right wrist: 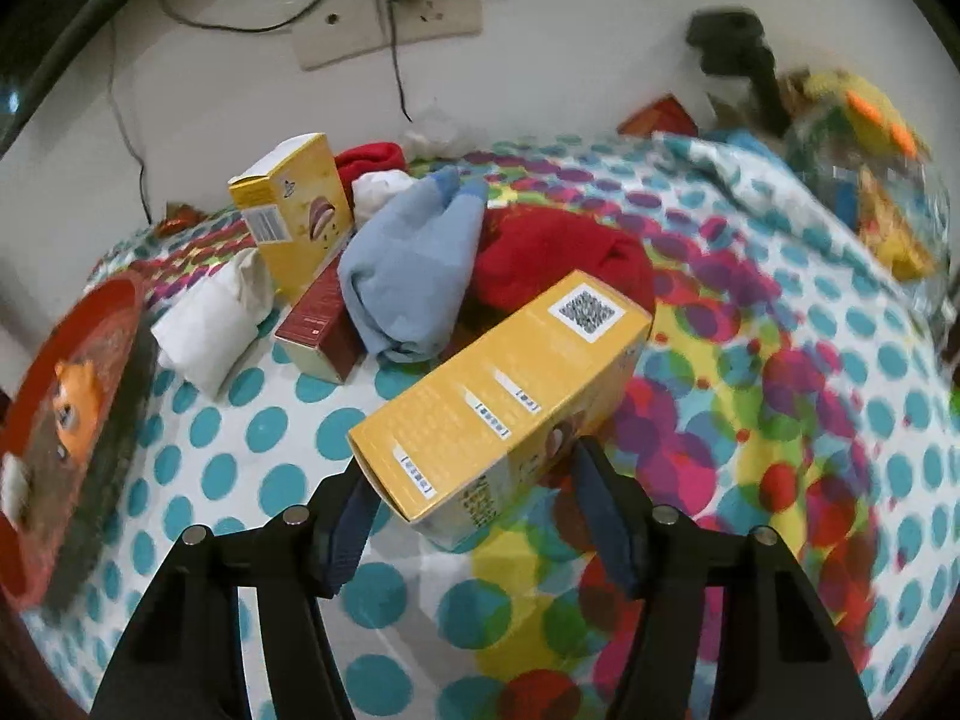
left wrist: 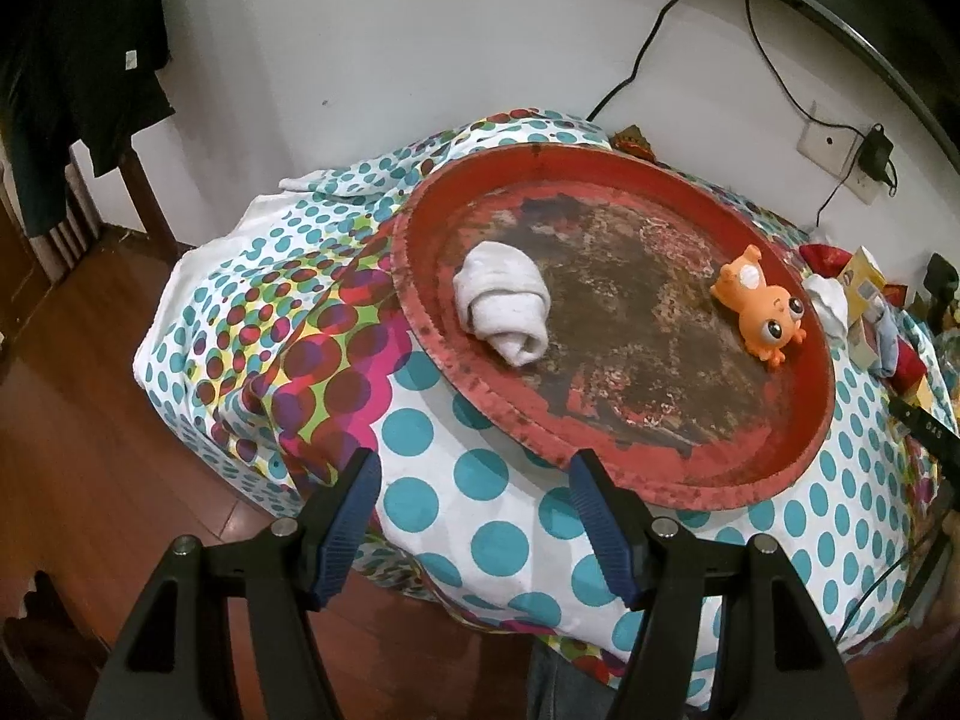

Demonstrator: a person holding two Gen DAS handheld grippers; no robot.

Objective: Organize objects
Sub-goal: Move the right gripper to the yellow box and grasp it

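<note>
A worn round red tray [left wrist: 660,480] lies on the dotted tablecloth. On it are a rolled white sock [left wrist: 504,312] and an orange big-eyed toy [left wrist: 762,306]. My left gripper [left wrist: 474,459] hovers open over the cloth just before the tray's near rim, with nothing between its fingers. In the right wrist view a long yellow box [right wrist: 510,390] lies tilted on the cloth. My right gripper [right wrist: 471,468] has a pad against each side of the box's near end. The tray [right wrist: 36,420] and the toy [right wrist: 72,396] show at the left edge.
Behind the held box lie a blue sock [right wrist: 408,264], a red sock [right wrist: 558,258], a white sock [right wrist: 210,318], a dark red small box [right wrist: 318,324] and an upright yellow box [right wrist: 294,210]. A clear jar of colourful items [right wrist: 870,180] stands far right. Cables hang on the wall.
</note>
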